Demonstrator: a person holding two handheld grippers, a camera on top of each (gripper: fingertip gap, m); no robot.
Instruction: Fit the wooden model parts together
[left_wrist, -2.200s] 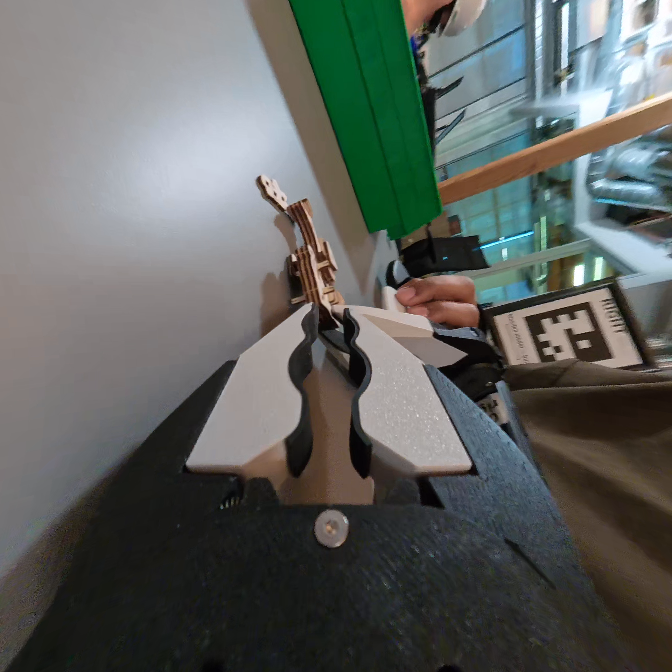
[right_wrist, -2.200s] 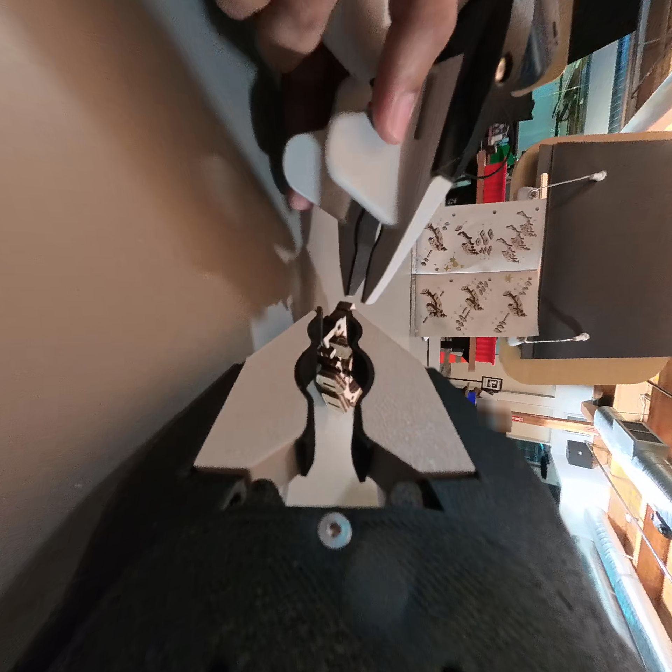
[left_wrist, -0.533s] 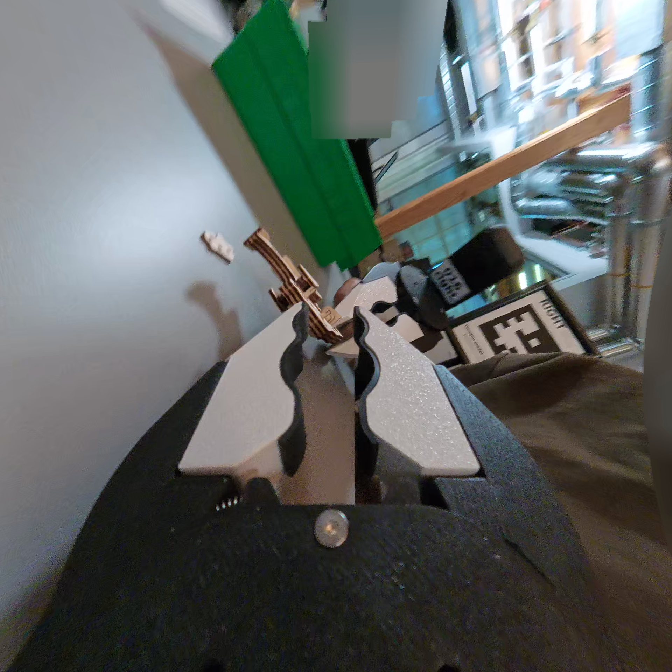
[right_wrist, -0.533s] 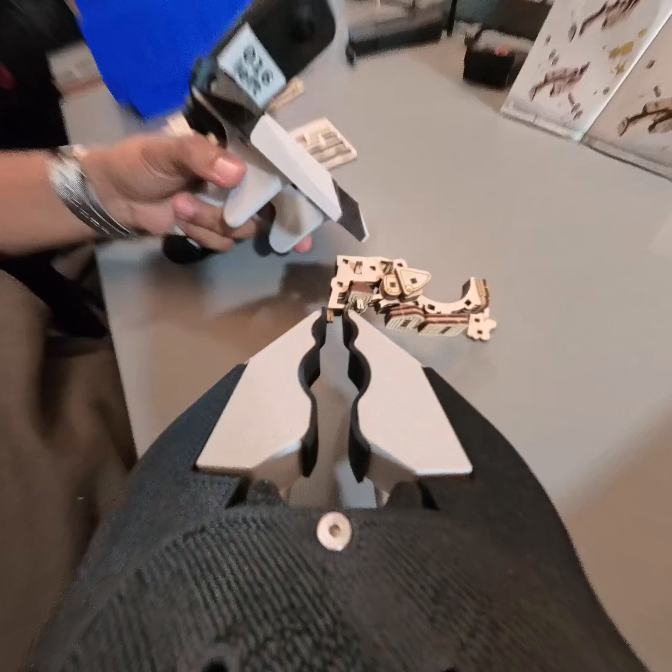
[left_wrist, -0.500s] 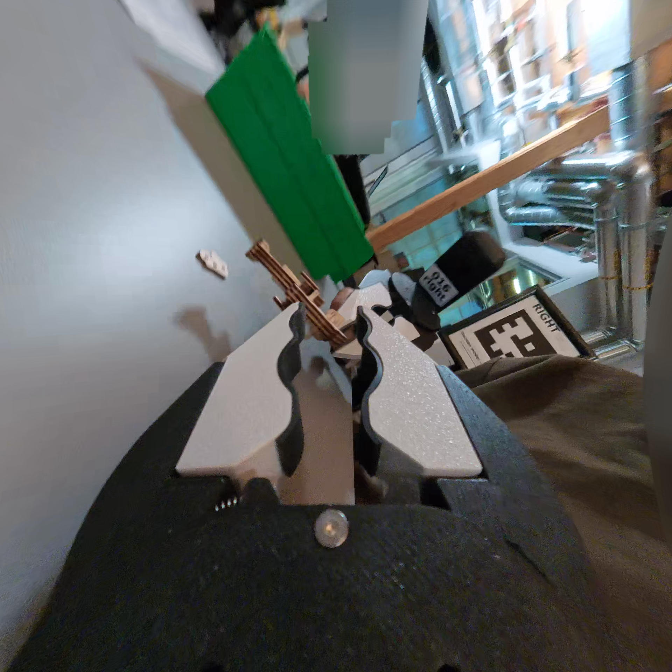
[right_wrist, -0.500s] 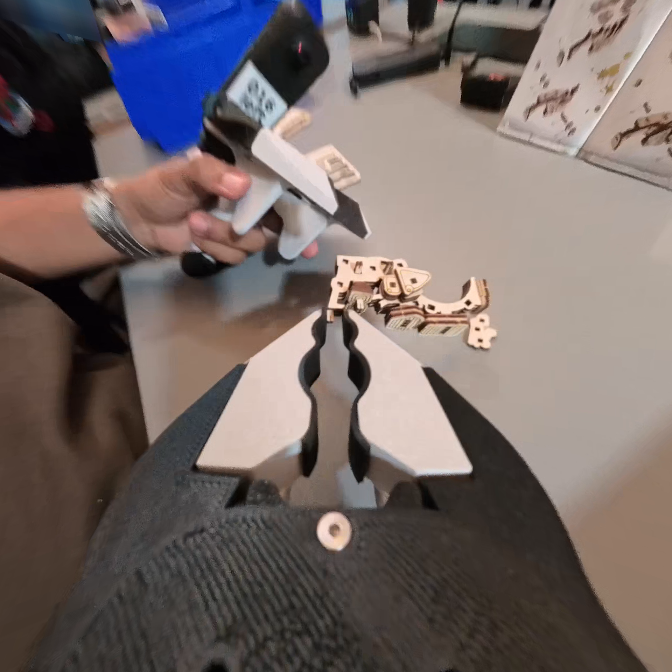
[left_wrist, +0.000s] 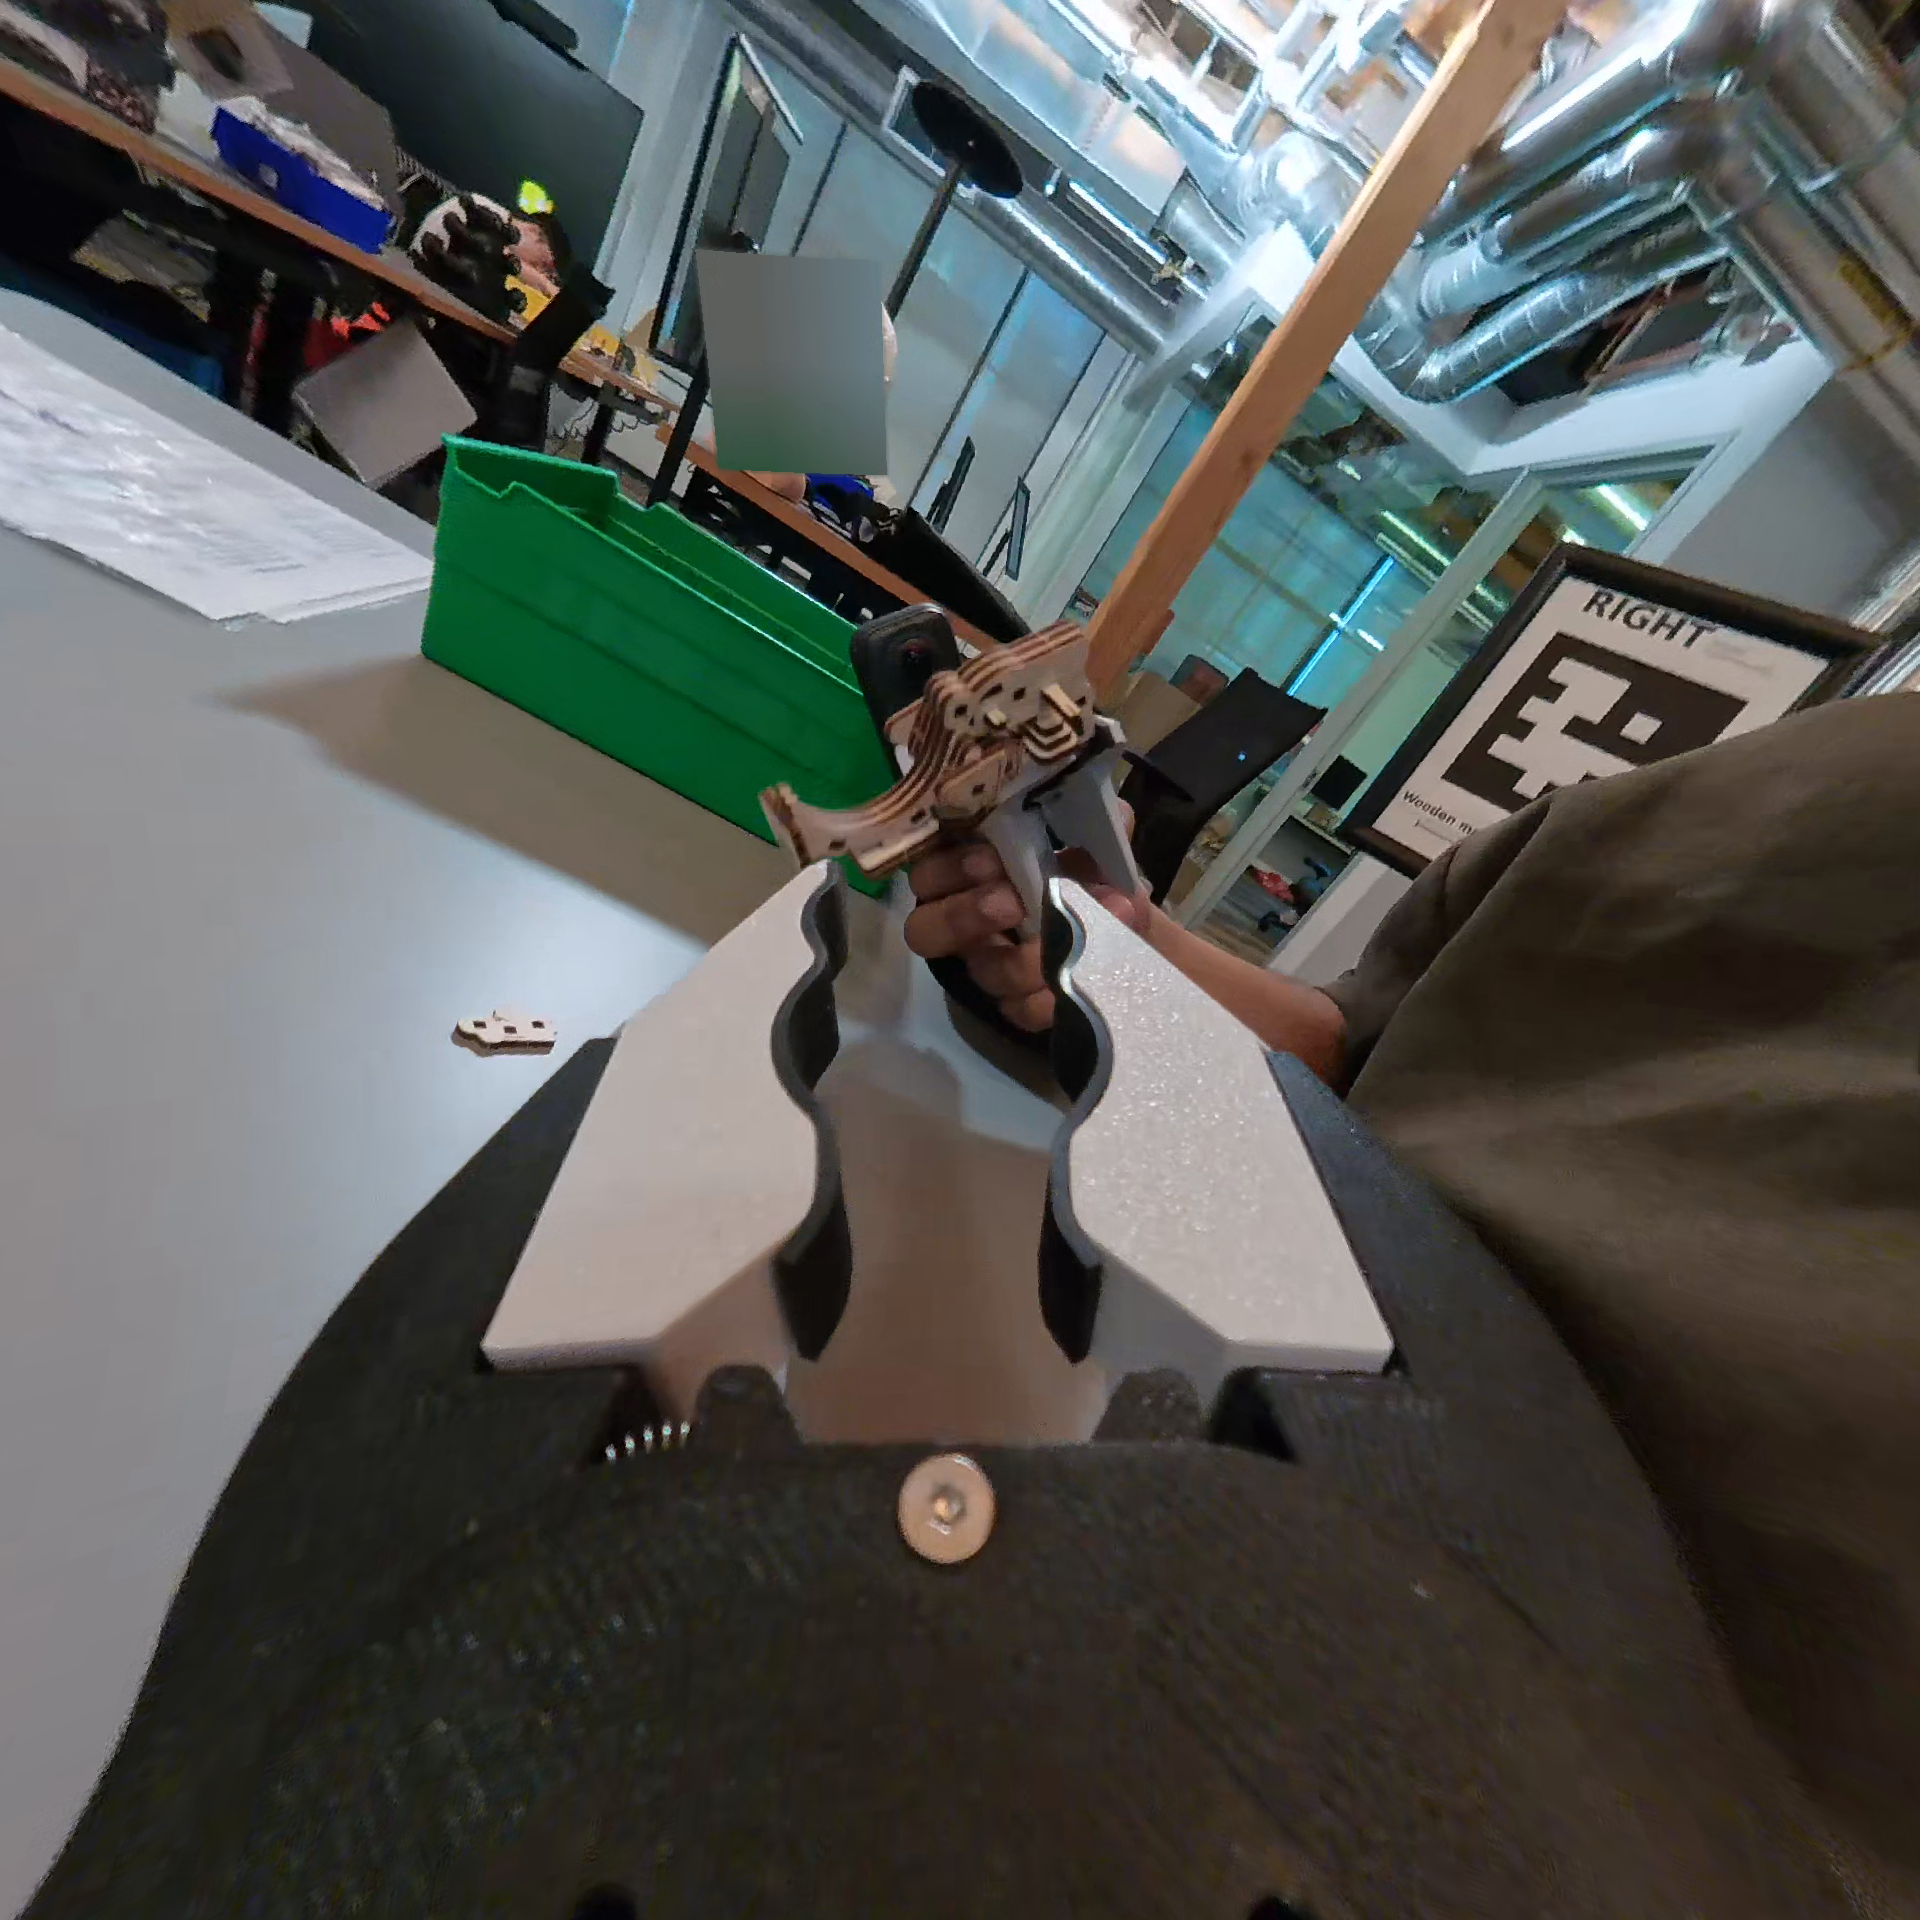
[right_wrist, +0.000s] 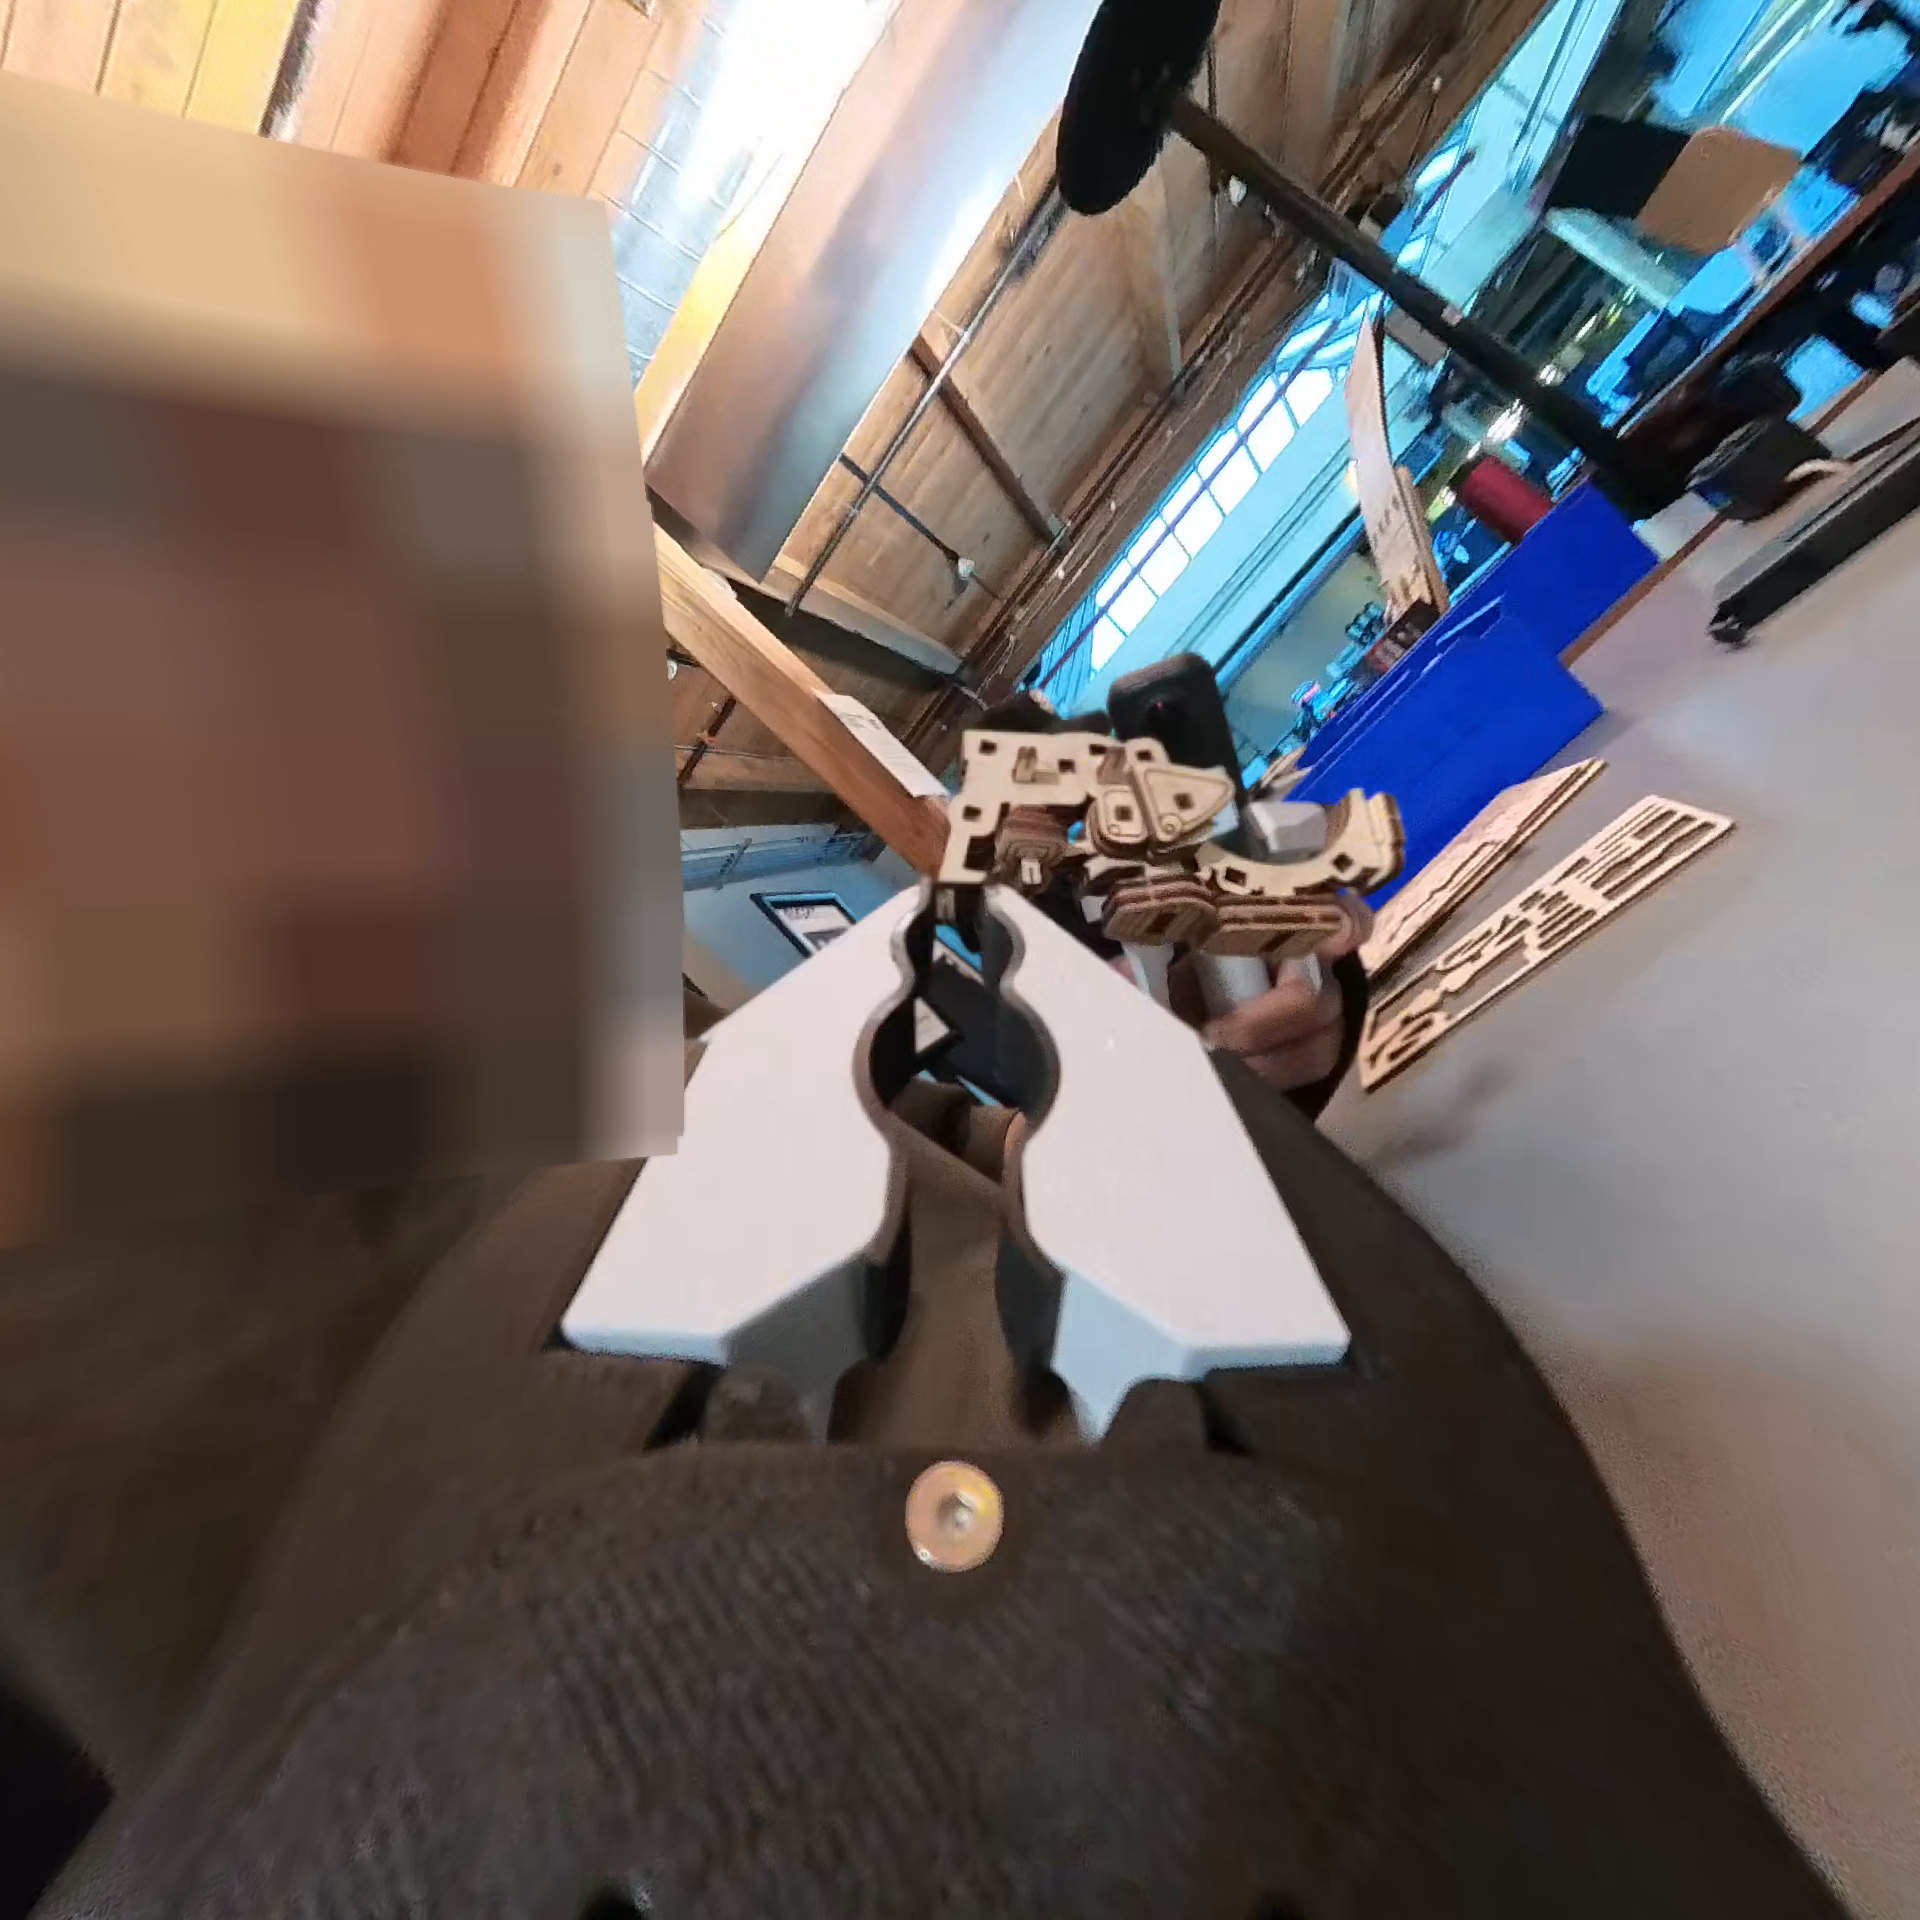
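We're holding the mostly built wooden model (right_wrist: 1153, 842) in the closed right gripper (right_wrist: 961, 899), left gripper (left_wrist: 940, 894) gaping empty, small piece (left_wrist: 506, 1032) lying below it unfitted.

Each tool (left_wrist: 940, 904) black-bodied with grey wavy-edged fingers (left_wrist: 686, 1143), a silver screw (left_wrist: 945, 1507); olive sleeve (left_wrist: 1662, 1039)

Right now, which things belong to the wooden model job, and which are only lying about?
Job: wooden model, shut in the right gripper; open left gripper; small loose piece; cut-out sheets.
Lying about: green bin; papers; blue bin.
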